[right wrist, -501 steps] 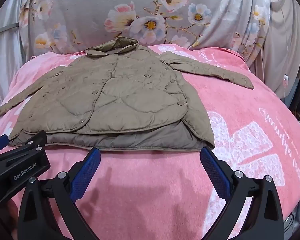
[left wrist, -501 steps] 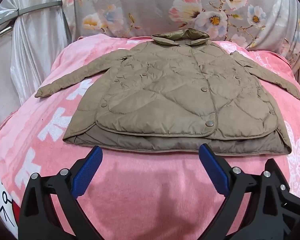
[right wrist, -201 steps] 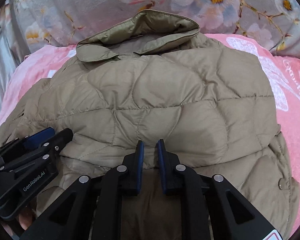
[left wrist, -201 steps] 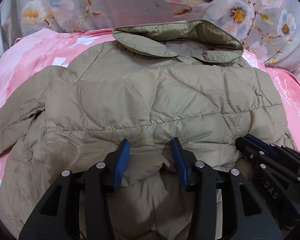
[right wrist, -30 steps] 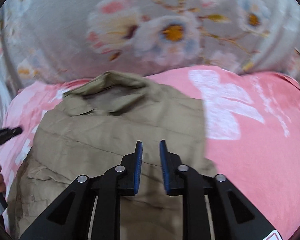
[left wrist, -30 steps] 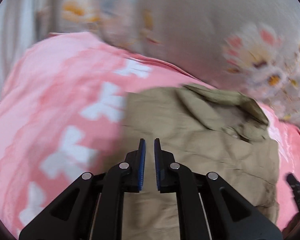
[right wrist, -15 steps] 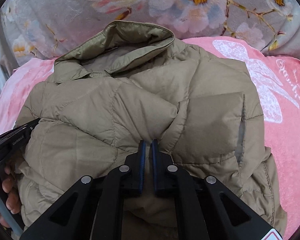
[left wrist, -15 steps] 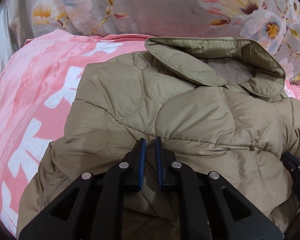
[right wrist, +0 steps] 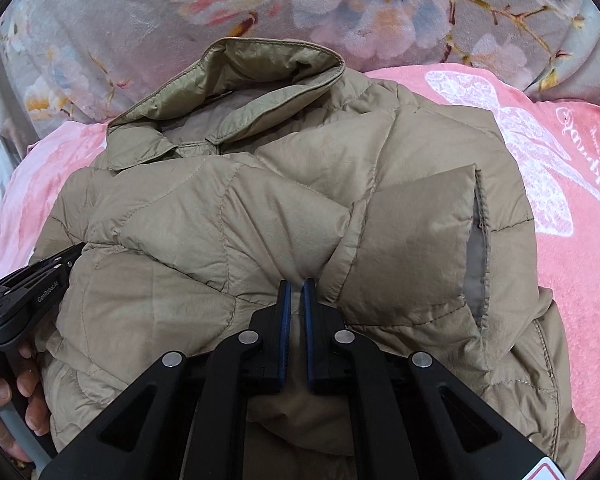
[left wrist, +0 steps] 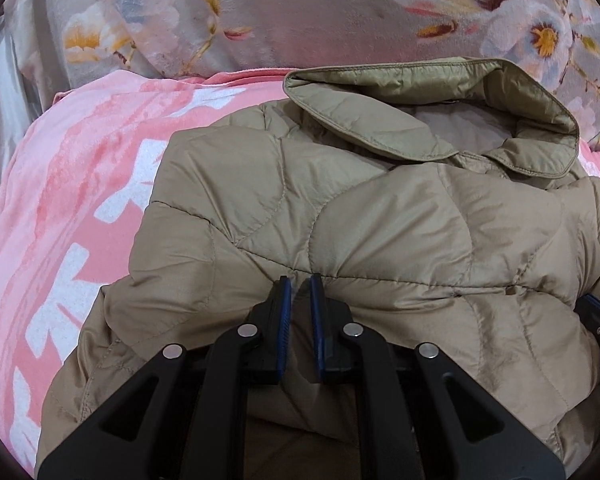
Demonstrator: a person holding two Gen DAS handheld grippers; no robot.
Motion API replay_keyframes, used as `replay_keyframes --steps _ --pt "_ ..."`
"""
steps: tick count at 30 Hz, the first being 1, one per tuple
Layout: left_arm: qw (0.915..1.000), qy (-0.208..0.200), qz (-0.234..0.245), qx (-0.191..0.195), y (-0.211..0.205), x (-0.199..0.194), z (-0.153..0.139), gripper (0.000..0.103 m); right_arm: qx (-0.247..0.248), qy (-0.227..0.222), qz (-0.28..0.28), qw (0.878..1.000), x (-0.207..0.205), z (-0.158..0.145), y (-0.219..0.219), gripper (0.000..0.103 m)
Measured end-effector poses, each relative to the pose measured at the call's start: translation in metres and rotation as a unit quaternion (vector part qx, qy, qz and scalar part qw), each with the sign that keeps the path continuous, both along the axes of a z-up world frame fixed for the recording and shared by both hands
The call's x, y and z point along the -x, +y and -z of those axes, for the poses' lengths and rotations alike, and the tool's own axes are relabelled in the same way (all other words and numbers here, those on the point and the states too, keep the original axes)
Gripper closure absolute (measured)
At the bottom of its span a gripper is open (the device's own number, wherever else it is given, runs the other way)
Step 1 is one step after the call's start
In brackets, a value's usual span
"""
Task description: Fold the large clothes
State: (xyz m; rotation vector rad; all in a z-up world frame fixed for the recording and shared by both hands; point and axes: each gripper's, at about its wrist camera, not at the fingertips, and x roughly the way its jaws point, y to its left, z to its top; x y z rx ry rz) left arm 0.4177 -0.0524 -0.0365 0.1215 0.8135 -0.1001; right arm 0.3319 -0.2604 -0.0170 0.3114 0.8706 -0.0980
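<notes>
L gripper (left wrist: 300, 292) & R gripper (right wrist: 294, 294) both pinched on khaki quilted puffer jacket (left wrist: 380, 220) fold edge, below collar; soft, slippery, puffy, so grip seams.

One quilted tan jacket (left wrist: 380, 216), two black grippers — left gripper (left wrist: 300, 292) and right gripper (right wrist: 294, 292) — one pink blanket (left wrist: 60, 184), one floral cloth (right wrist: 140, 12).

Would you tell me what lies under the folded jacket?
The jacket lies on a pink blanket. Its sleeves and lower layers are covered by the folded-up hem.
</notes>
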Motion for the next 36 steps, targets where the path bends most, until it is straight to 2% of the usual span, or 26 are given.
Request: replay_keyframes --steps 6,9,10,11,12,13,14,15,16,17,18,19,21,22,23,24,25,27,30,33,36 --pt "1.0 0.0 0.0 -0.007 0.0 -0.002 0.001 0.094 -0.009 -0.001 0.0 1.0 0.0 0.0 -0.003 0.1" --pt "1.0 0.001 0.002 0.009 0.003 -0.002 0.001 0.094 -0.045 -0.011 -0.005 0.999 0.003 0.0 -0.012 0.097" --pt "0.9993 0.005 0.005 0.038 0.009 -0.003 -0.001 0.092 -0.064 -0.017 -0.004 0.998 0.005 -0.001 -0.017 0.096" --pt "0.9974 0.012 0.011 0.071 0.017 -0.003 -0.003 0.089 -0.077 -0.022 -0.003 0.997 0.007 -0.003 -0.02 0.089" --pt "0.9924 0.029 0.024 0.117 0.027 -0.005 -0.007 0.079 -0.09 -0.029 -0.001 0.996 0.01 -0.008 -0.024 0.084" --pt "0.9853 0.051 0.034 0.159 0.036 -0.01 -0.013 0.071 -0.109 -0.047 0.0 0.993 0.013 -0.017 -0.029 0.07" --pt "0.979 0.062 0.037 0.191 0.043 -0.015 -0.02 0.069 -0.121 -0.062 0.002 0.991 0.014 -0.025 -0.034 0.06" --pt "0.9749 0.062 0.038 0.211 0.047 -0.02 -0.026 0.067 -0.136 -0.083 0.008 0.987 0.012 -0.036 -0.039 0.055" --pt "0.9703 0.055 0.036 0.233 0.05 -0.03 -0.036 0.06 -0.146 -0.094 0.01 0.985 0.008 -0.043 -0.043 0.05" --pt "0.9676 0.053 0.029 0.245 0.049 -0.04 -0.041 0.053 -0.168 -0.106 0.015 0.98 -0.004 -0.05 -0.048 0.047" --pt "0.9643 0.057 0.027 0.257 0.047 -0.048 -0.043 0.04 -0.184 -0.109 0.018 0.977 -0.011 -0.051 -0.052 0.047" --pt "0.9577 0.069 0.026 0.278 0.043 -0.065 -0.041 0.039 -0.21 -0.108 0.026 0.971 -0.027 -0.049 -0.057 0.047" --pt "0.9504 0.102 0.015 0.294 0.033 -0.09 -0.029 0.04 -0.227 -0.091 0.047 0.968 -0.05 -0.04 -0.061 0.047" --pt "0.9487 0.113 0.008 0.295 0.029 -0.097 -0.024 0.045 -0.227 -0.079 0.053 0.969 -0.059 -0.036 -0.06 0.048" --pt "0.9495 0.114 0.0 0.292 0.023 -0.103 -0.02 0.05 -0.22 -0.063 0.06 0.972 -0.069 -0.031 -0.058 0.061" --pt "0.9541 0.106 0.004 0.28 0.017 -0.105 -0.021 0.066 -0.213 -0.057 0.057 0.974 -0.076 -0.029 -0.055 0.071" --pt "0.9587 0.098 0.025 0.266 0.008 -0.106 -0.024 0.087 -0.212 -0.057 0.04 0.975 -0.079 -0.03 -0.051 0.097" --pt "0.9646 0.077 0.039 0.249 0.003 -0.102 -0.03 0.091 -0.195 -0.071 0.031 0.978 -0.076 -0.035 -0.047 0.099" --pt "0.9726 0.066 0.05 0.217 0.0 -0.099 -0.022 0.093 -0.134 -0.046 0.028 0.989 -0.074 -0.024 -0.039 0.101" --pt "0.9742 0.074 0.057 0.205 -0.001 -0.098 0.004 0.094 -0.119 -0.024 0.023 0.992 -0.076 -0.008 -0.033 0.103" --pt "0.9782 0.06 0.057 0.191 -0.005 -0.092 0.008 0.094 -0.081 -0.013 0.021 0.996 -0.076 -0.006 -0.025 0.103"
